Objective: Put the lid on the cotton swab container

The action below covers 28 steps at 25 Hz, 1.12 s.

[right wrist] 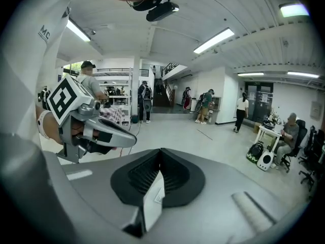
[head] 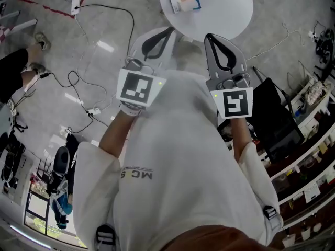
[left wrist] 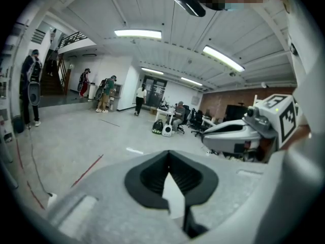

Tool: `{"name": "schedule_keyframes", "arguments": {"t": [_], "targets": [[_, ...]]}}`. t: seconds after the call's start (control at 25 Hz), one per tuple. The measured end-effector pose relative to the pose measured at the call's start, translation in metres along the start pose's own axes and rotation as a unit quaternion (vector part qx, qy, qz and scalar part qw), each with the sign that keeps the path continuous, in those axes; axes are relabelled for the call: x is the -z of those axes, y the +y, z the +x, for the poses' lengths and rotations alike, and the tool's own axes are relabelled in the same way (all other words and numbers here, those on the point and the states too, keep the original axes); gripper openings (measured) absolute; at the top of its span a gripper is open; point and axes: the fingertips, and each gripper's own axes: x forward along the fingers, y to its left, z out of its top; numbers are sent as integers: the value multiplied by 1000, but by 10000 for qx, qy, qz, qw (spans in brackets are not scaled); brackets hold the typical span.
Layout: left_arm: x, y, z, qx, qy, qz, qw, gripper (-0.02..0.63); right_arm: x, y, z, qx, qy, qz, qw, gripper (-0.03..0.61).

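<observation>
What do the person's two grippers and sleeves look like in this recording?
Both the left gripper and right gripper are light grey shells with black ribbed pads lining the jaws. Each carries a white cube printed with black square markers and a small green light. The person wears a white short-sleeved shirt.

Bare tabletop (head: pixel 225 14) lies right of the small box (head: pixel 186 3) — cables (head: pixel 78 82) cross the floor (head: pixel 47 51).

The round table (head: pixel 225 14) is cut off above; its small box (head: pixel 186 3) is perhaps the container.
</observation>
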Motion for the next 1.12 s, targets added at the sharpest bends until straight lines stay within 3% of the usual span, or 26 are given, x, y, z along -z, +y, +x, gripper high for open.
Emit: {"name": "schedule_keyframes", "arguments": {"t": [0.88, 1.12], "targets": [[79, 39, 74, -202, 683, -283, 9971, 0, 97, -31, 87, -683, 485, -133, 9964, -3], [99, 40, 91, -106, 883, -76, 9960, 0, 125, -42, 106, -621, 606, -88, 9962, -2]]}}
